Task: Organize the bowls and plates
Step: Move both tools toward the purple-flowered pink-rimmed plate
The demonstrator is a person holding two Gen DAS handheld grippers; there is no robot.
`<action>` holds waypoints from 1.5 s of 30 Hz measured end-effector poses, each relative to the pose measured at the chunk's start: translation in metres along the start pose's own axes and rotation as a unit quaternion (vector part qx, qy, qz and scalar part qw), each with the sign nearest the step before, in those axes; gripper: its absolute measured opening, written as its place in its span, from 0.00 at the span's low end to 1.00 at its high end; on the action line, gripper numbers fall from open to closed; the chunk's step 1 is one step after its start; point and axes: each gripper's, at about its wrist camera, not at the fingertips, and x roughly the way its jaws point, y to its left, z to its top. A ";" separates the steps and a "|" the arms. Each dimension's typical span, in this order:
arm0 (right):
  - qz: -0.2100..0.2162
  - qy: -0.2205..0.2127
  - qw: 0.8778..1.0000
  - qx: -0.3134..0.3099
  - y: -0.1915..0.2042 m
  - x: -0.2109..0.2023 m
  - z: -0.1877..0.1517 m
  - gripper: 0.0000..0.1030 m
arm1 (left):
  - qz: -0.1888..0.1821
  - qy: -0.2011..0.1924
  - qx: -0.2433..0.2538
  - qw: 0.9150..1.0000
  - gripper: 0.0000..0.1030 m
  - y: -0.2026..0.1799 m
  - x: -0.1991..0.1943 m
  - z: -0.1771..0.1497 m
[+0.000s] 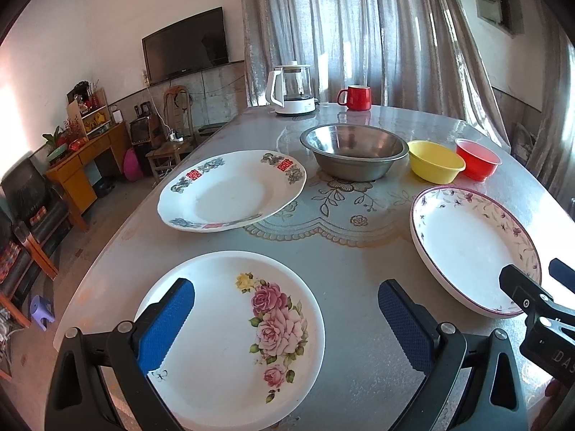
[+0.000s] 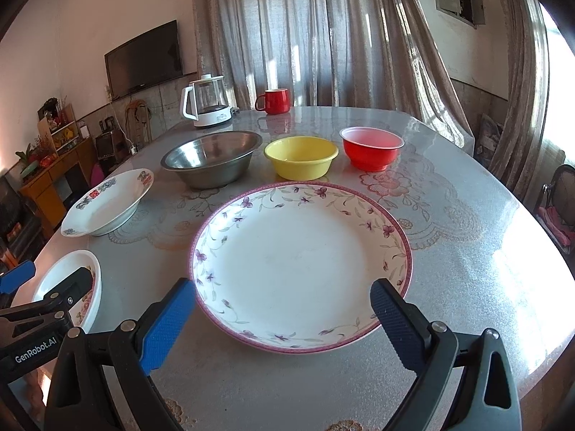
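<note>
Both grippers hang with jaws spread wide, left gripper (image 1: 285,318) over the rose plate (image 1: 230,337), right gripper (image 2: 284,316) at the purple-rimmed plate (image 2: 302,265) beside it, so I'd pinch rims squarely before stacking.

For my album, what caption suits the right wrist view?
Open blue fingers frame a purple-flowered plate, with steel, yellow and red bowls lined up behind.

Right tool (image 1: 546,287) cut by the frame edge; kettle (image 2: 206,102) lettering unreadable.
</note>
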 end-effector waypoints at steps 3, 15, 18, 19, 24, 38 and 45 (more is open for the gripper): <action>-0.001 -0.001 1.000 -0.002 0.000 0.001 0.001 0.97 | -0.001 -0.001 0.007 1.000 1.00 -0.002 0.000 0.002; 0.002 -0.002 1.000 0.010 -0.014 0.004 0.009 0.97 | -0.014 0.005 0.020 1.000 1.00 -0.015 0.004 0.007; 0.003 -0.002 1.000 0.012 -0.017 0.005 0.011 0.97 | -0.016 0.006 0.026 1.000 1.00 -0.018 0.004 0.008; 0.003 -0.002 1.000 0.012 -0.018 0.005 0.012 0.97 | -0.017 0.007 0.028 0.999 1.00 -0.019 0.005 0.008; 0.000 -0.004 1.000 0.021 -0.028 0.007 0.016 0.96 | -0.018 0.008 0.037 0.999 1.00 -0.026 0.008 0.011; -0.003 0.010 0.997 0.076 -0.086 0.020 0.026 0.93 | -0.035 0.012 0.084 0.996 1.00 -0.057 0.016 0.018; 0.010 0.028 0.993 0.118 -0.118 0.030 0.029 0.93 | -0.059 0.018 0.108 0.992 1.00 -0.076 0.021 0.021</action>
